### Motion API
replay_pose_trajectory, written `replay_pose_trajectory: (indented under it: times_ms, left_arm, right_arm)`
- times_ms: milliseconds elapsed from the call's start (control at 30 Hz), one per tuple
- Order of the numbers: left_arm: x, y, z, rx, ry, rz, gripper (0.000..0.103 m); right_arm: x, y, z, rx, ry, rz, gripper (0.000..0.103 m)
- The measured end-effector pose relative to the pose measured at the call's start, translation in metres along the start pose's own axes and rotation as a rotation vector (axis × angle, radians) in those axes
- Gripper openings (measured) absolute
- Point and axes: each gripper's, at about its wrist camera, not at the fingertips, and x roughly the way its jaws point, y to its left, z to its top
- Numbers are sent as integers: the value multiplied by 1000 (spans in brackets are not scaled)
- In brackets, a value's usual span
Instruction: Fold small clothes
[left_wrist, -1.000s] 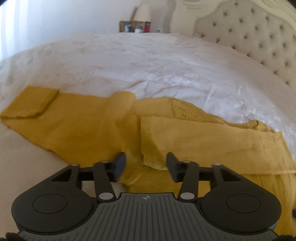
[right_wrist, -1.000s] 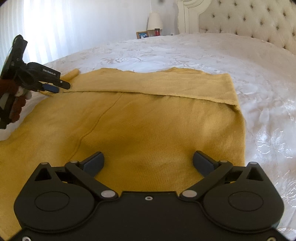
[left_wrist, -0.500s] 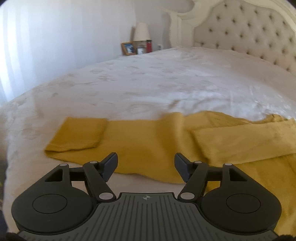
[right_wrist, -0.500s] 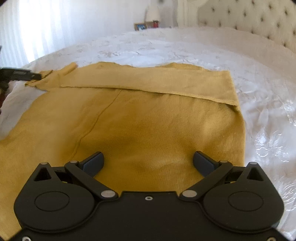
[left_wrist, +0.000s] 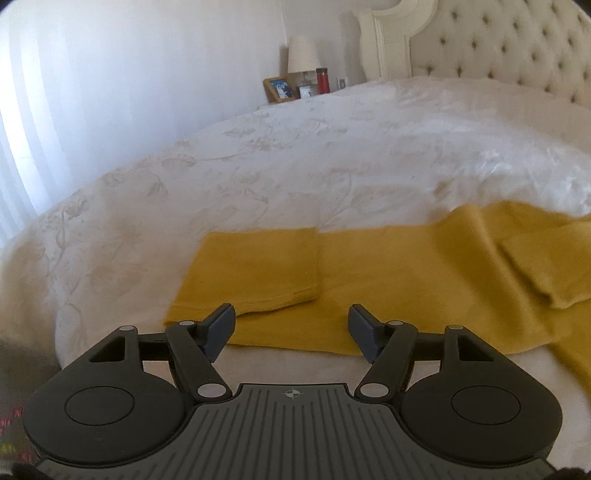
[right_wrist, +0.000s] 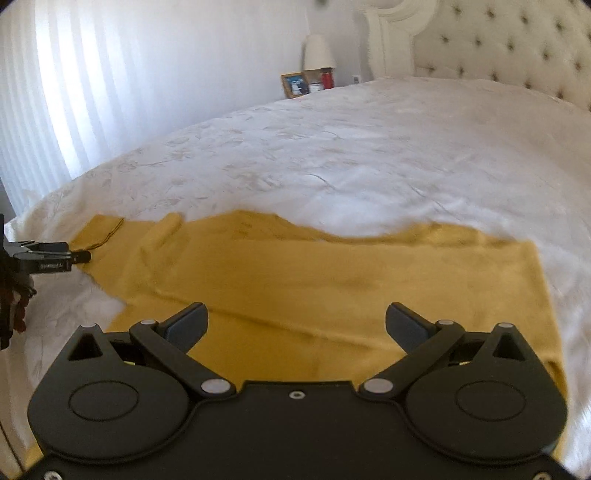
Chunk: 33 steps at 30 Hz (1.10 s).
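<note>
A mustard yellow knit sweater (right_wrist: 332, 280) lies flat on the white bedspread. Its left sleeve (left_wrist: 369, 288) stretches to the left, with the cuff end (left_wrist: 255, 269) folded over. The other sleeve (left_wrist: 546, 266) lies folded across the body at the right. My left gripper (left_wrist: 291, 328) is open and empty, hovering just in front of the near edge of the left sleeve. It also shows at the left edge of the right wrist view (right_wrist: 48, 258), beside the cuff. My right gripper (right_wrist: 295, 325) is open and empty above the sweater's body.
The white embroidered bedspread (right_wrist: 369, 155) covers the bed. A tufted cream headboard (left_wrist: 498, 48) stands at the far right. A nightstand with a lamp (left_wrist: 303, 55), a photo frame (left_wrist: 281, 88) and a red bottle (left_wrist: 323, 79) is at the back. Curtains (right_wrist: 55, 92) hang at left.
My left gripper has moved left along the sleeve toward the cuff and opened wider. My right gripper has pulled back and up, so more of the sweater and bed shows.
</note>
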Motion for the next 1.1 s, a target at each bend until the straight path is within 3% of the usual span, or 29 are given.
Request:
replay_pose_trajectory:
  times_ms: [333, 400, 467, 533, 800, 967, 1100]
  left_arm:
    - [35, 11, 4, 46, -9, 31, 66]
    - [40, 16, 7, 29, -7, -4, 55]
    - [43, 22, 12, -9, -13, -53, 17]
    - [38, 25, 19, -56, -24, -59, 4]
    - [-23, 9, 65, -210, -157, -244, 4]
    - [-65, -41, 101, -227, -245, -437, 4]
    - [-72, -96, 110, -235, -255, -567, 4]
  right_arm:
    - [39, 21, 13, 75, 56, 44, 102]
    - [40, 22, 12, 79, 64, 48, 102]
    - [41, 23, 11, 84, 71, 50, 102]
    - [40, 21, 10, 92, 75, 53, 102]
    - [28, 1, 6, 144, 72, 58, 102]
    - [17, -15, 2, 188, 58, 52, 102]
    - [8, -29, -1, 213, 52, 42, 102]
